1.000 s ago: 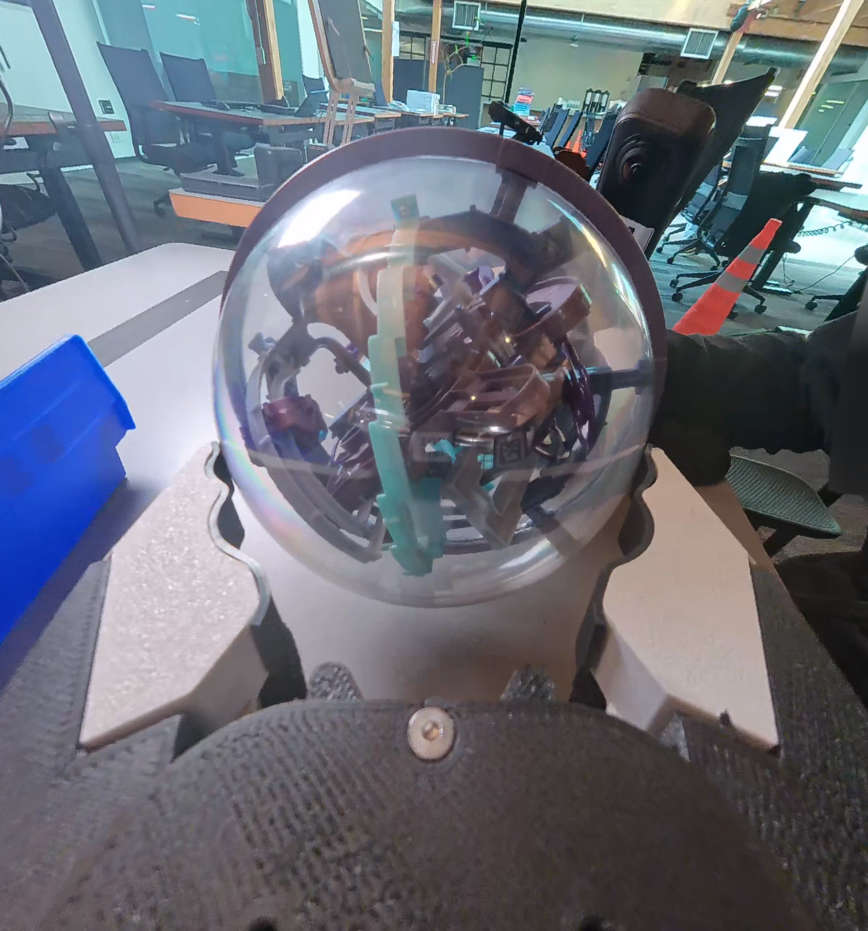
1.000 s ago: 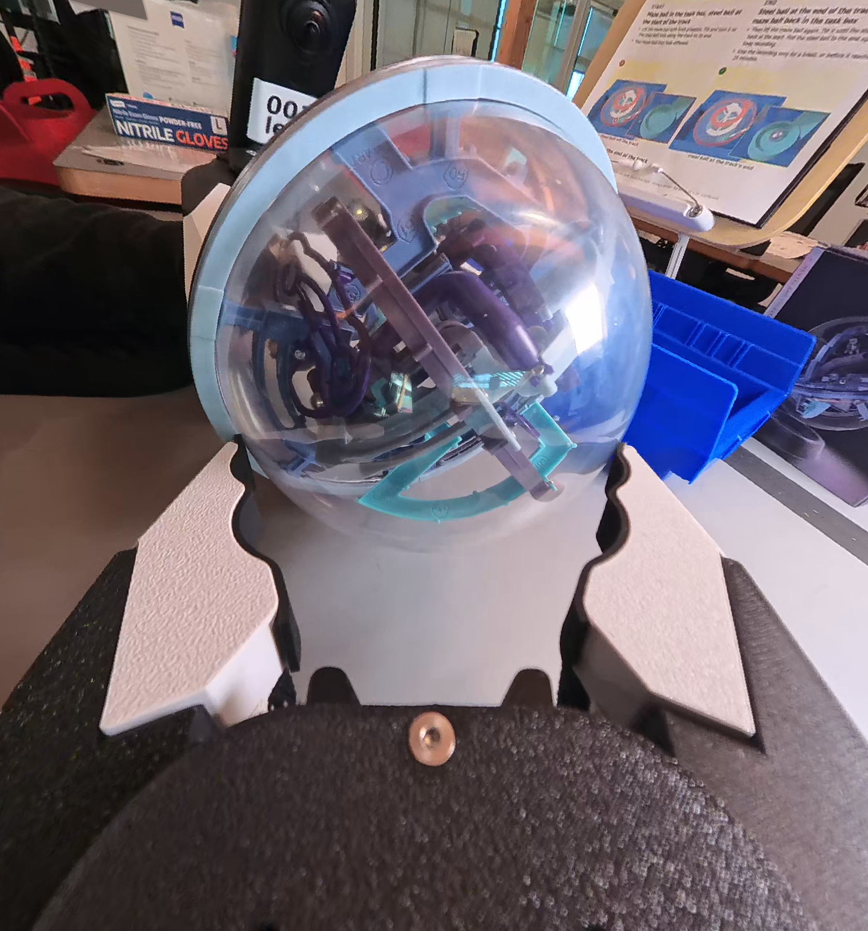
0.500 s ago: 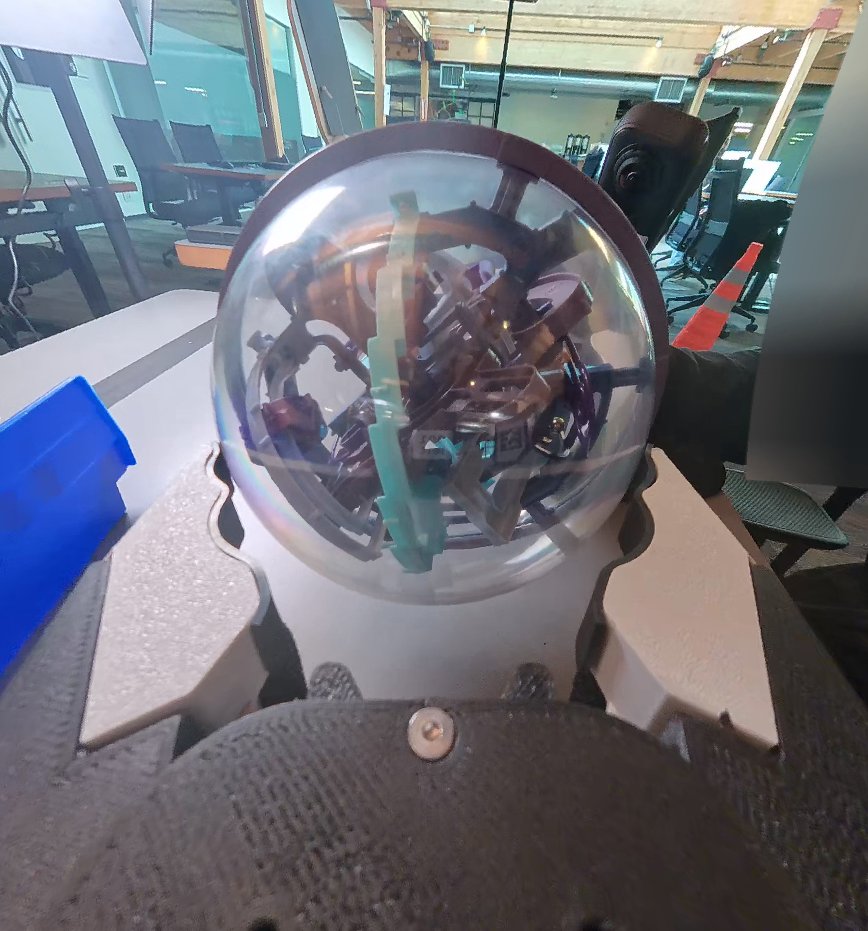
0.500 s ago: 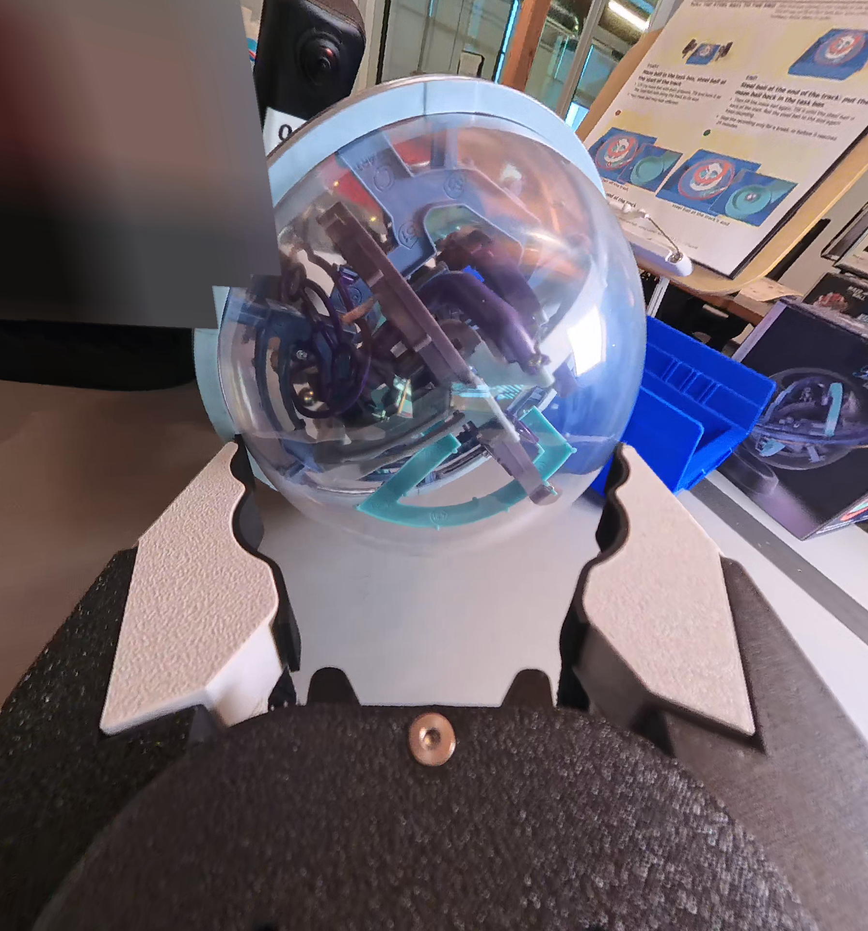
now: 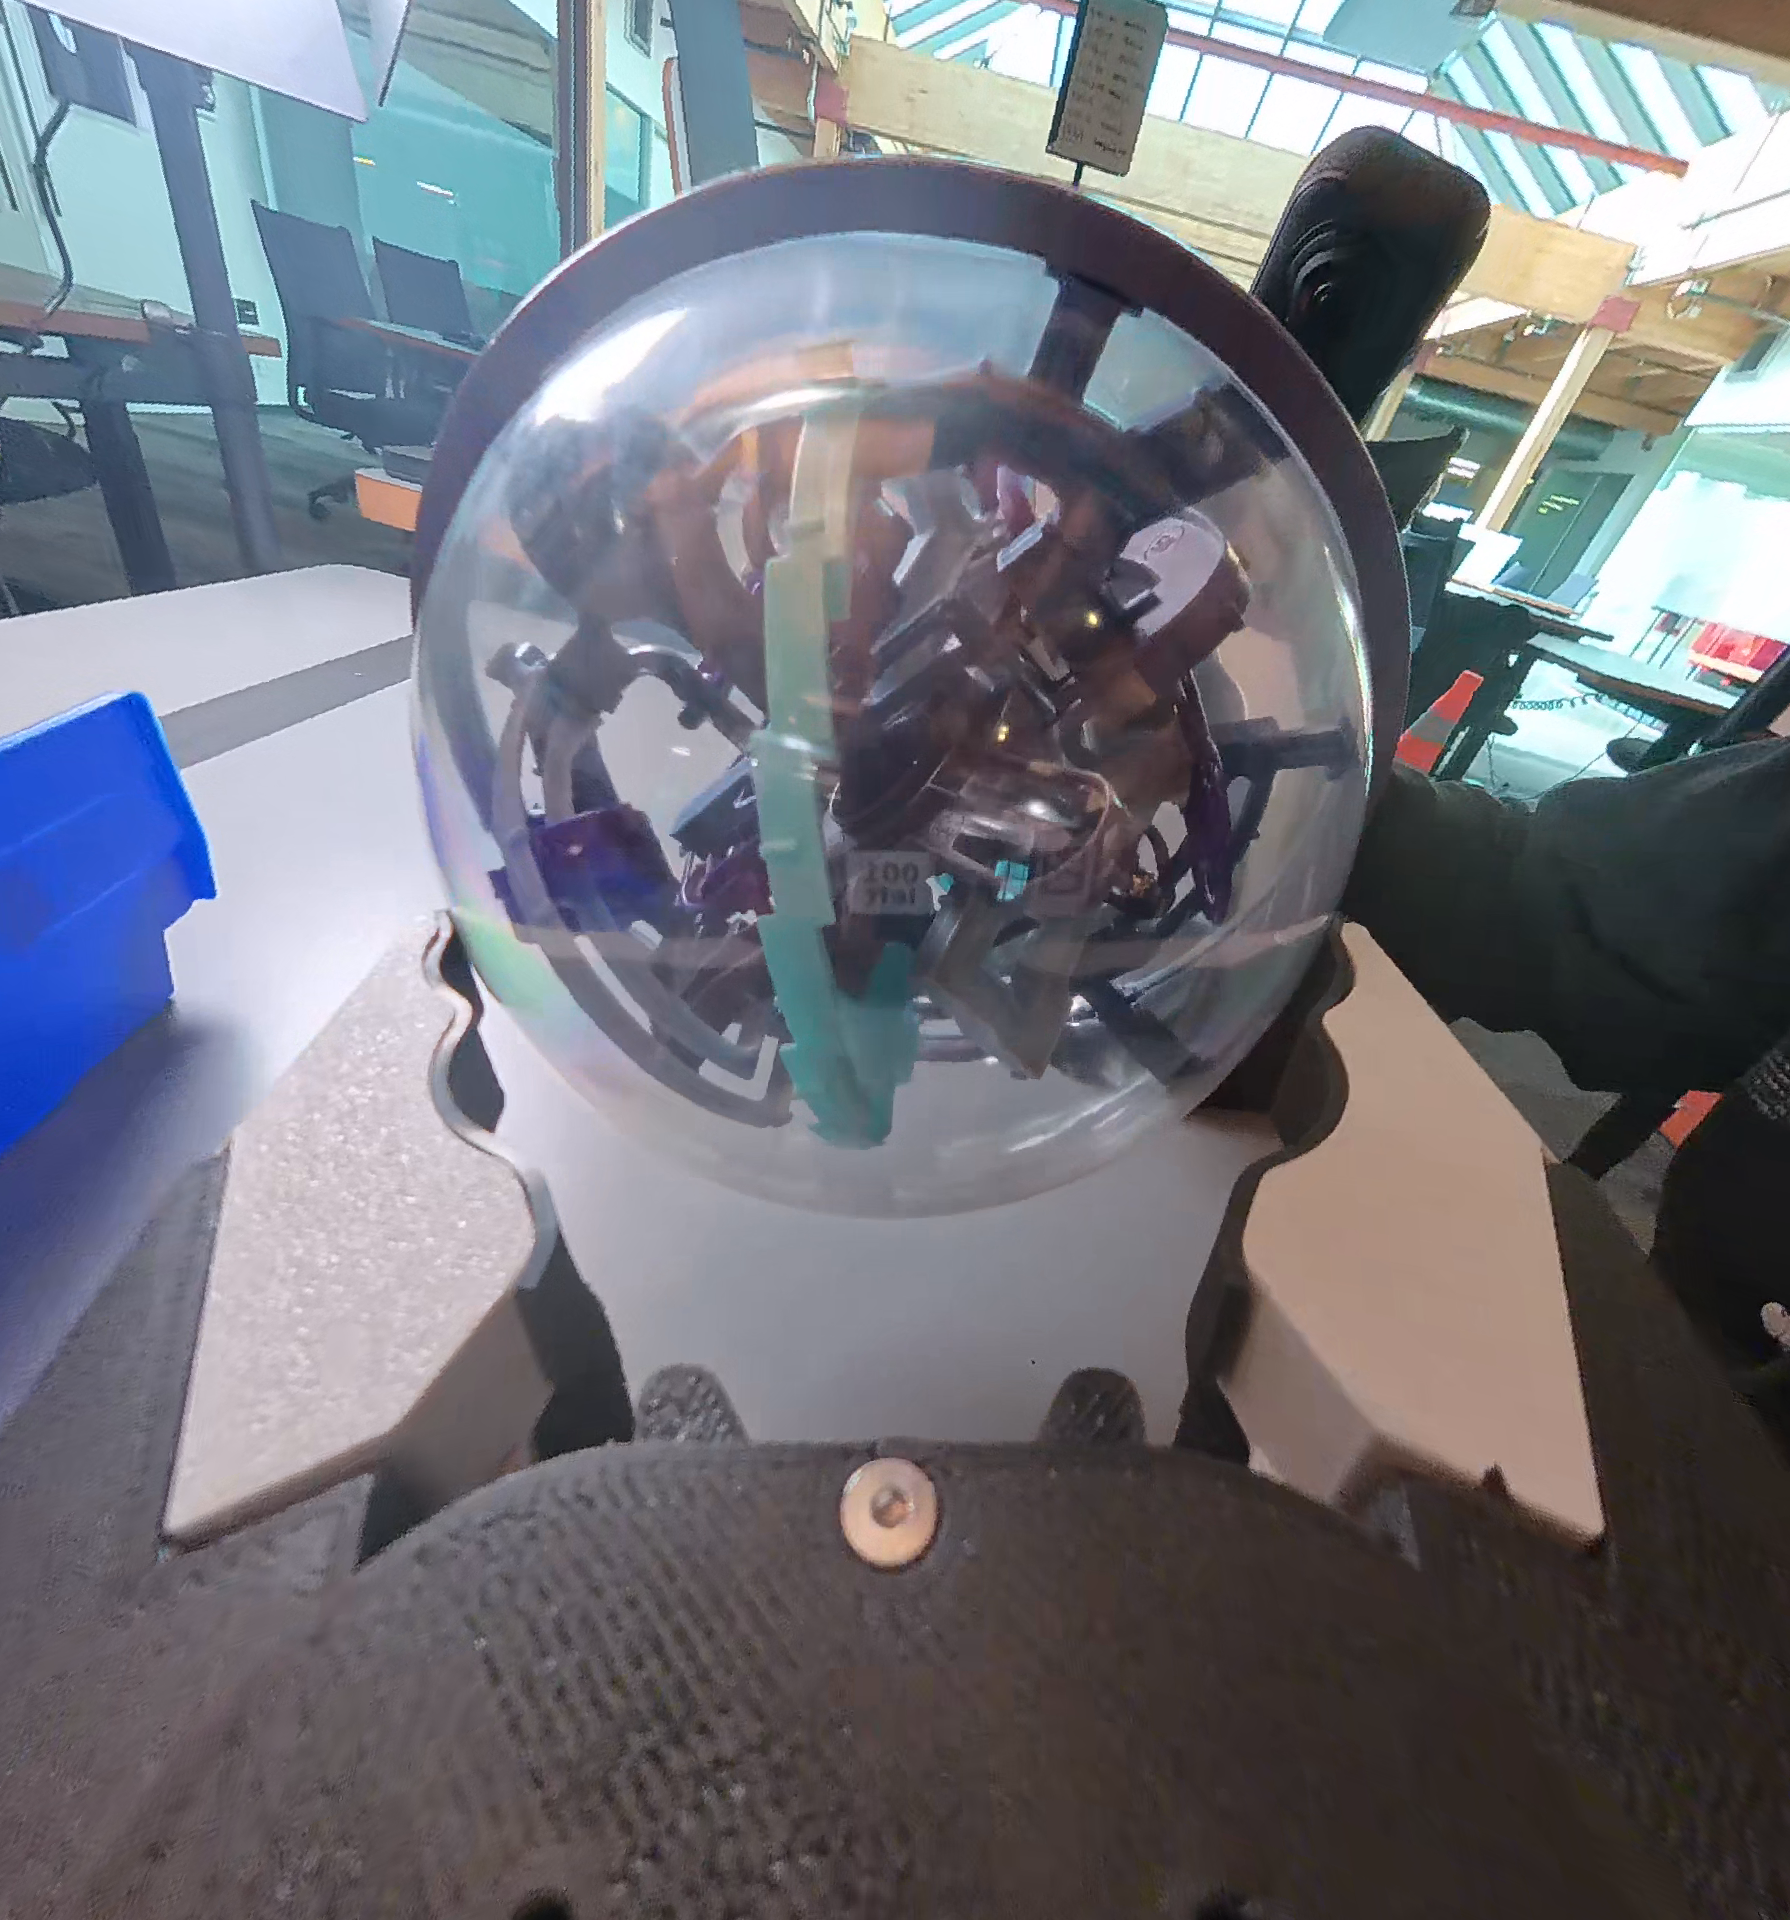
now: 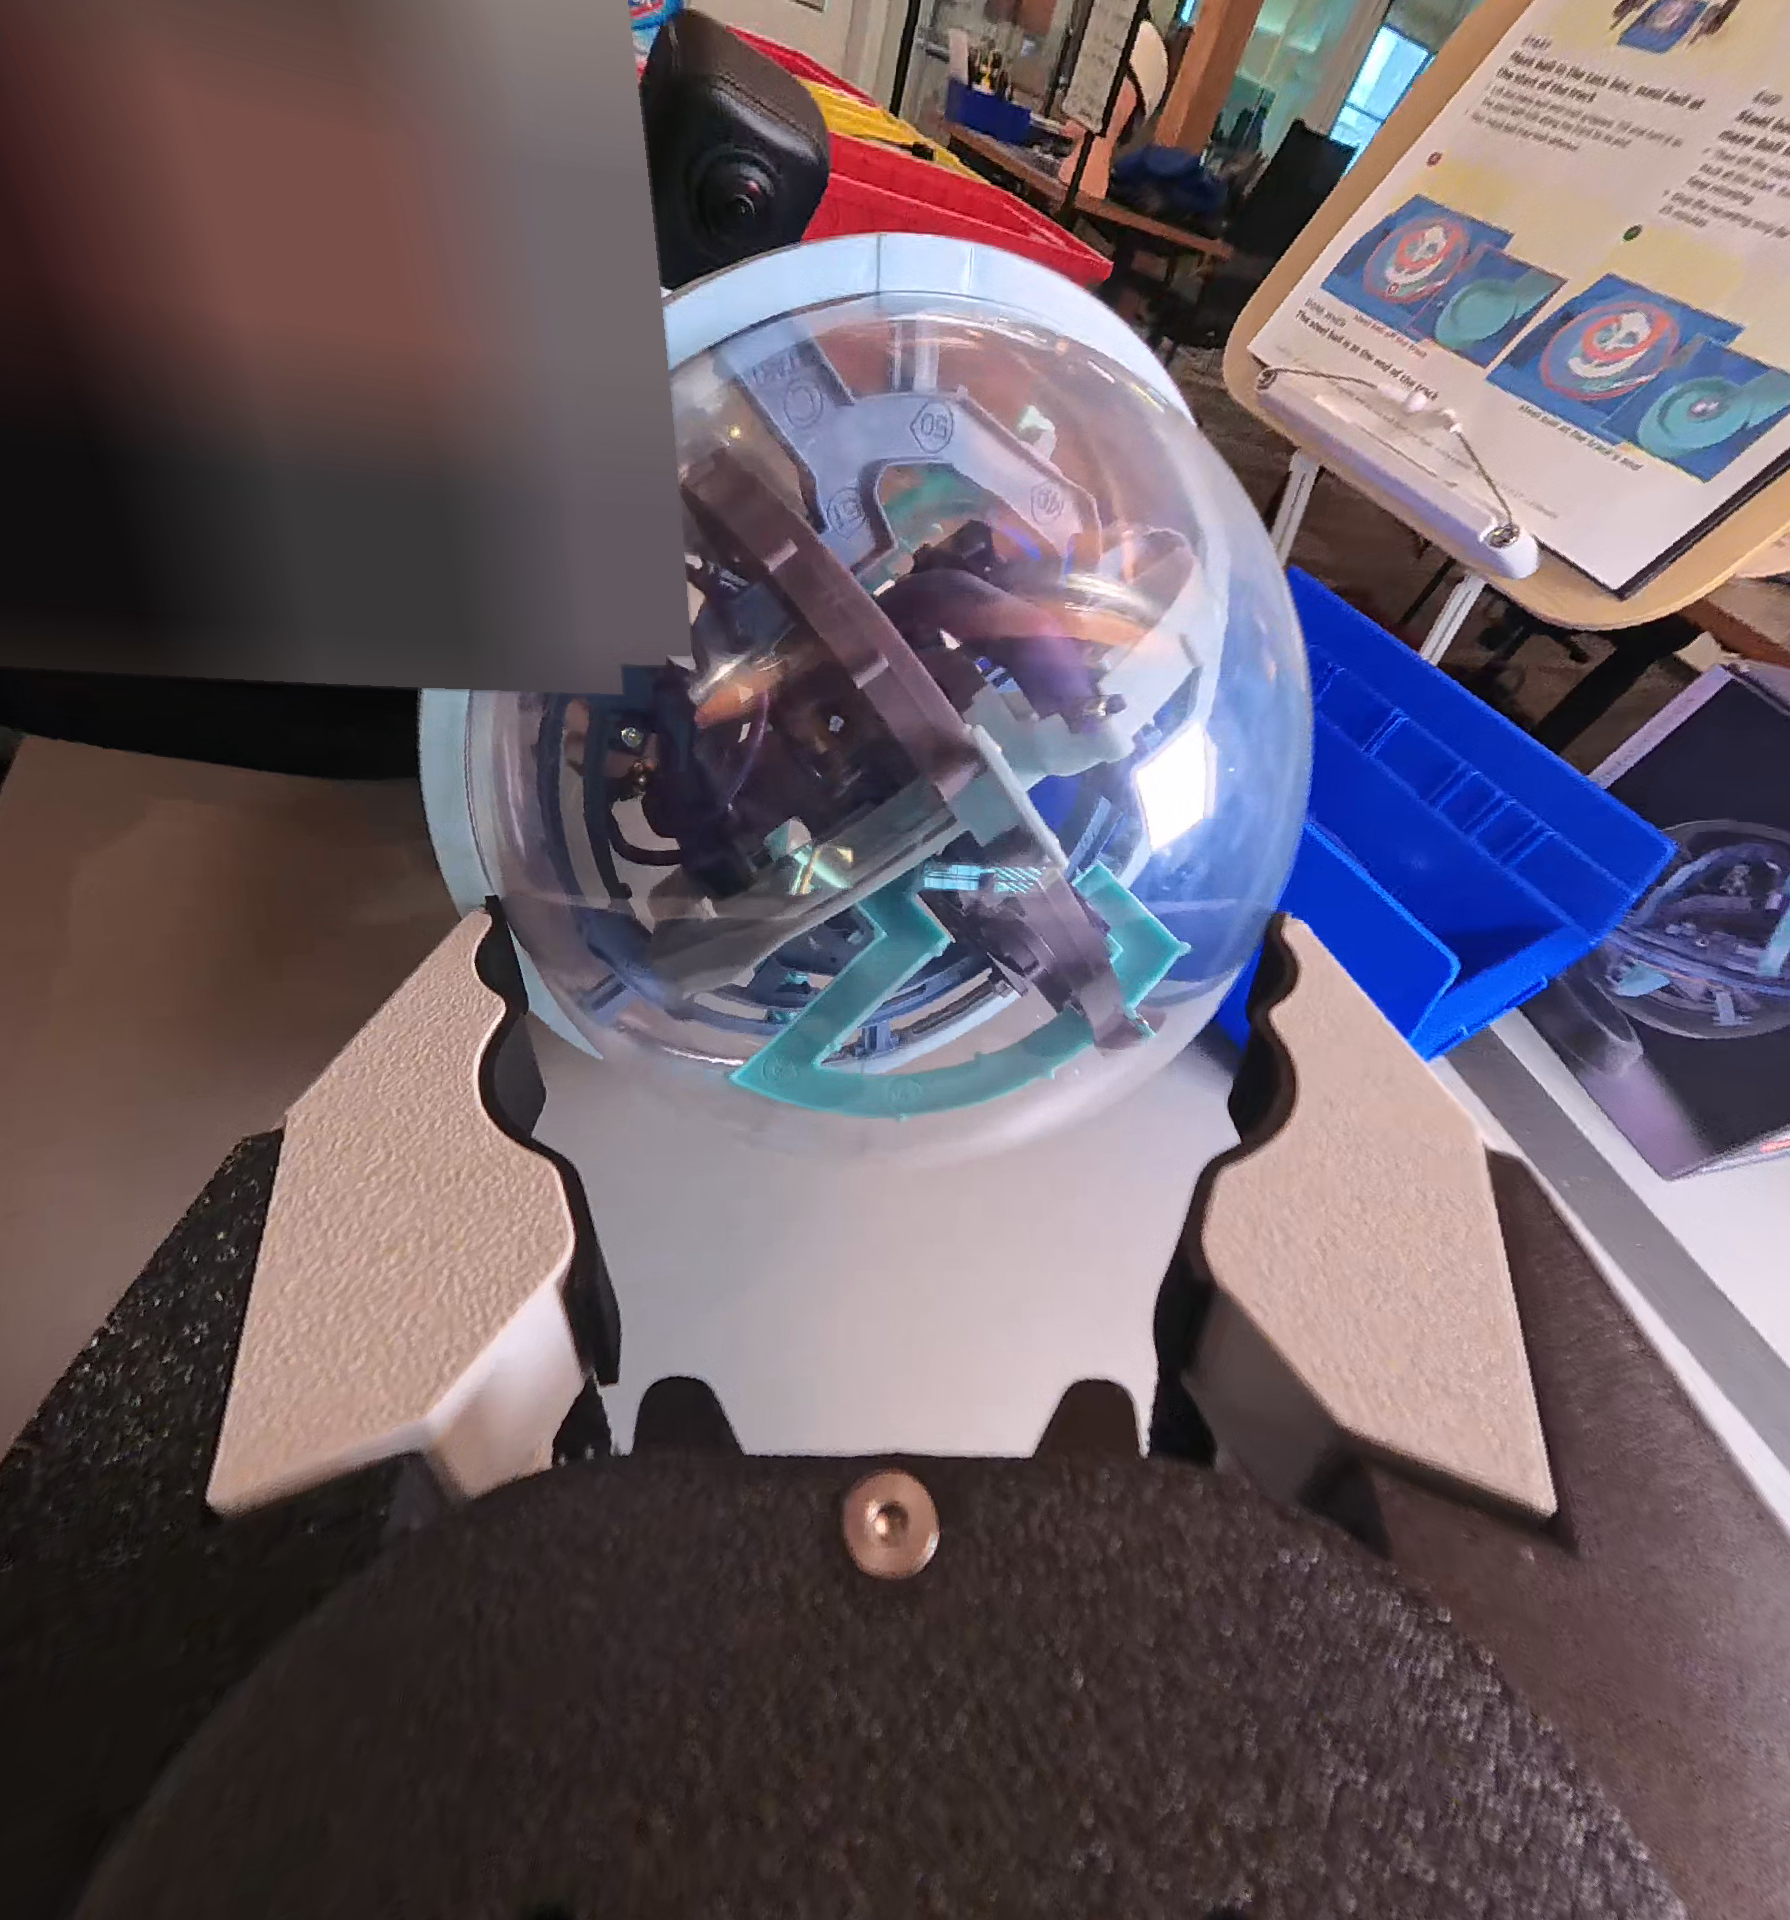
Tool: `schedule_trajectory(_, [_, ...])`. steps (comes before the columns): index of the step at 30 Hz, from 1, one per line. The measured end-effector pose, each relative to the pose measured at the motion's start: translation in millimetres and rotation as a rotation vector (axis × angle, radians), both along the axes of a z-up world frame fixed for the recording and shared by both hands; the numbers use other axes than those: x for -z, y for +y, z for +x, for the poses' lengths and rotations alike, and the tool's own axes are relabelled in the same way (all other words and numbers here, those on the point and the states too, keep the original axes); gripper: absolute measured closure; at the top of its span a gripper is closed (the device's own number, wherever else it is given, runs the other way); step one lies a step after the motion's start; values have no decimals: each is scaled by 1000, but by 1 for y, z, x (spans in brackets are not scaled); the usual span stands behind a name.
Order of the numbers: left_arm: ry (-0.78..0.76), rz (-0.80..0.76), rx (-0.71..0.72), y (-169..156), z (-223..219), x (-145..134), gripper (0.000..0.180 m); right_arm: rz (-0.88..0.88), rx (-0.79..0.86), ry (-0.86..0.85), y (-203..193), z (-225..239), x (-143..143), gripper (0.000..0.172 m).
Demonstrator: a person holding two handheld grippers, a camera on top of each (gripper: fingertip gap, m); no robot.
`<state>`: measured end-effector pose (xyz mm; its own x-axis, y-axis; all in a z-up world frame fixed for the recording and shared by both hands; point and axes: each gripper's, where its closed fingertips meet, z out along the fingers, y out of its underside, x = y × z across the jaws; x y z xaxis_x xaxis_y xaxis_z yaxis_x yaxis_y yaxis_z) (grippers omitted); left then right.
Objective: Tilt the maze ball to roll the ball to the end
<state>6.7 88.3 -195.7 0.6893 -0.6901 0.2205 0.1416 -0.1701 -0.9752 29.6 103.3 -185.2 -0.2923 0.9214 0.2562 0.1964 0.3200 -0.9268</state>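
I have the maze ball (image 5: 891, 717) clamped from both sides: my left gripper (image 5: 891, 935) presses its dark pads on the clear shell at 9 and 3 o'clock, and my right gripper (image 6: 891, 956) grips the opposite half the same way. The sphere sits dead centre in each wrist view, raised above the white table (image 5: 278, 665). A blue bin (image 5: 49, 894) lies at 9 o'clock on my left view, and at 3 o'clock on my right.
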Motion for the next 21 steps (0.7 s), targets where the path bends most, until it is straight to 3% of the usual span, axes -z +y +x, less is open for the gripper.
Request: schedule_trajectory(21, [-98,-351,-11,-7,-6,37,29,-339,13,-210,-4,-5,46,37])
